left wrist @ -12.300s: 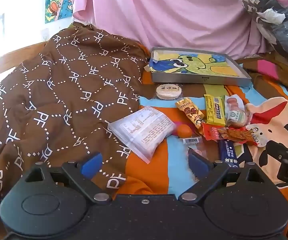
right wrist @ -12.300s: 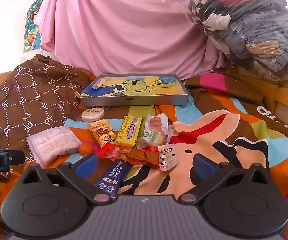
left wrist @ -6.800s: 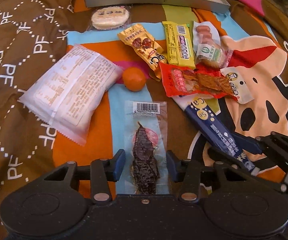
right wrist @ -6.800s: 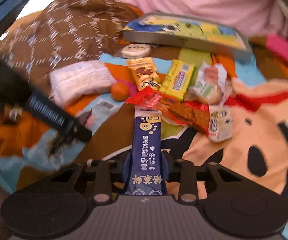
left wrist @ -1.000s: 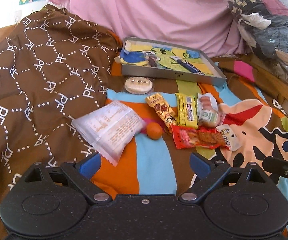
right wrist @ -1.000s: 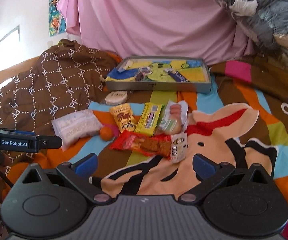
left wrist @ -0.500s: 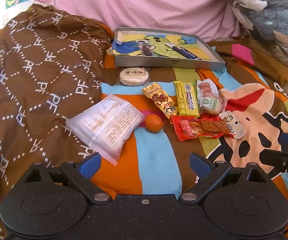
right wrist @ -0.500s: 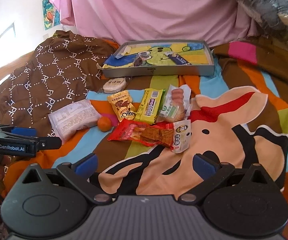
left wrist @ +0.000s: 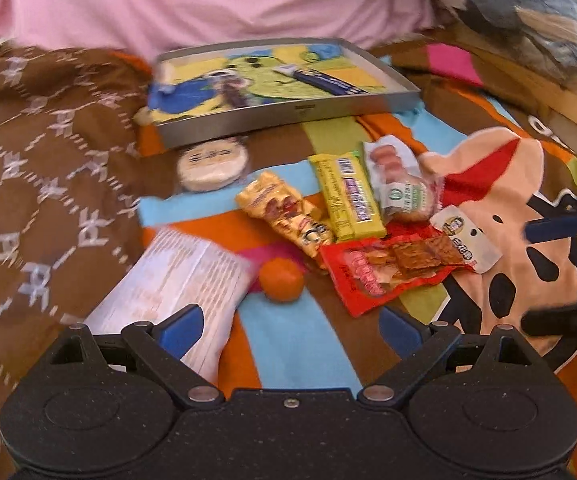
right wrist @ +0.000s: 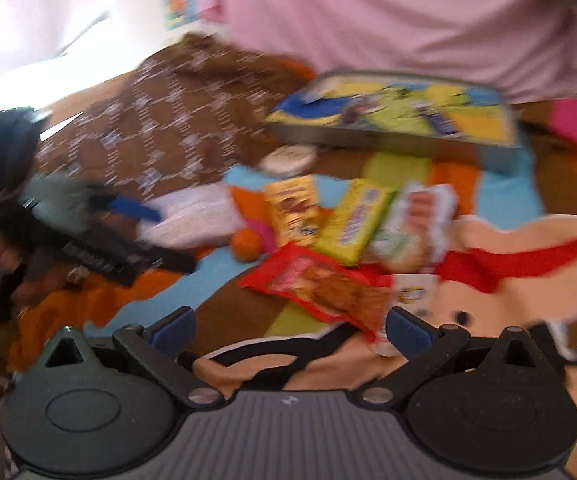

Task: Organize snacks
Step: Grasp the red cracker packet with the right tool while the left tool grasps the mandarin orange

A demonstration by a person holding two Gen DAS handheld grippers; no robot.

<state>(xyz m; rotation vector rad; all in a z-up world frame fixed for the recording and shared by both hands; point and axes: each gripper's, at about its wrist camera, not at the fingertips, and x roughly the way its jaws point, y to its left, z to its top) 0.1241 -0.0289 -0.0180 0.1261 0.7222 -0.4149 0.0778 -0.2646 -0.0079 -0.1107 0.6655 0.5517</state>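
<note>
Loose snacks lie on the bed cover: a white packet (left wrist: 176,284), an orange ball (left wrist: 281,285), a gold packet (left wrist: 284,214), a yellow bar (left wrist: 346,196), a sausage packet (left wrist: 402,186), a red packet (left wrist: 392,268) and a round cracker (left wrist: 212,164). Behind them the grey tin tray (left wrist: 288,114) holds a dark snack and a blue stick. My left gripper (left wrist: 290,326) hangs open just short of the ball, nothing in it. My right gripper (right wrist: 290,330) is open and empty above the red packet (right wrist: 320,288); this view is blurred.
A brown patterned blanket (left wrist: 40,168) is bunched on the left. A pink curtain (left wrist: 208,0) hangs behind the tray, and a bag of clothes (left wrist: 528,8) sits at the back right. The right gripper shows at the right edge of the left wrist view (left wrist: 560,232).
Both grippers have moved forward and down toward the snack pile, still open and empty. The snacks and tray have not shifted.
</note>
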